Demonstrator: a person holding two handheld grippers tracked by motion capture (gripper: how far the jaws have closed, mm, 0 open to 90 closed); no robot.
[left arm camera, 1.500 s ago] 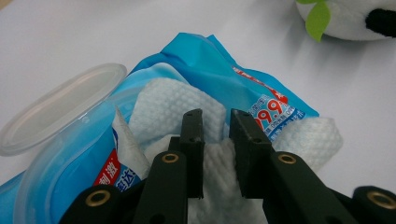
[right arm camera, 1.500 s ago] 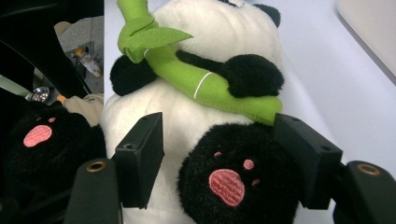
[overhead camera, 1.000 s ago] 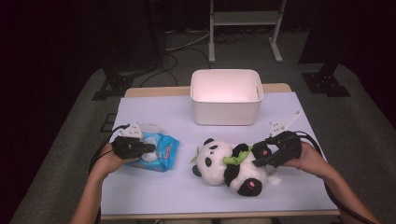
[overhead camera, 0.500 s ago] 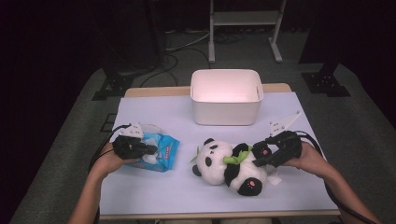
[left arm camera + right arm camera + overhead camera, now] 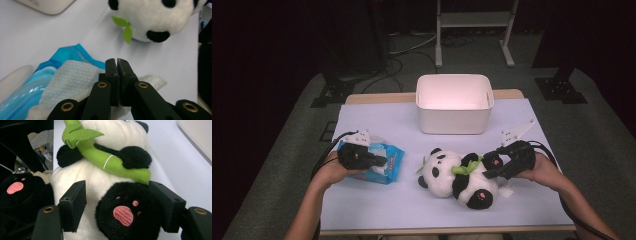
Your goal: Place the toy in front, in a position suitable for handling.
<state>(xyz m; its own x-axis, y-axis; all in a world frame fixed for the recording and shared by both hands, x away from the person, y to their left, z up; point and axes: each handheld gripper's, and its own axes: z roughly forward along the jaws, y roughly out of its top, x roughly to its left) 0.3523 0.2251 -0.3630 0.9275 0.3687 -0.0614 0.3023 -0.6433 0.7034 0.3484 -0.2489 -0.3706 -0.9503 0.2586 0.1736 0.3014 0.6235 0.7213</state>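
Note:
A plush panda (image 5: 444, 172) with a green bamboo stalk (image 5: 112, 162) lies on its back on the white table (image 5: 377, 125). My right gripper (image 5: 489, 167) stands open around one black foot (image 5: 125, 212) with a pink paw print; its jaws flank the foot without squeezing it. At the left lies a blue pack of wet wipes (image 5: 392, 162). My left gripper (image 5: 117, 61) is over the pack with its jaws closed together. A white wipe (image 5: 72, 77) bunches out on both sides of them, pinched low between the jaws. The panda's face (image 5: 150, 17) is just beyond.
A white plastic bin (image 5: 454, 117) stands at the back middle of the table, behind the panda. Cables trail from both grippers toward the table's front edge. Dark floor and a metal stand (image 5: 472, 20) lie beyond the table.

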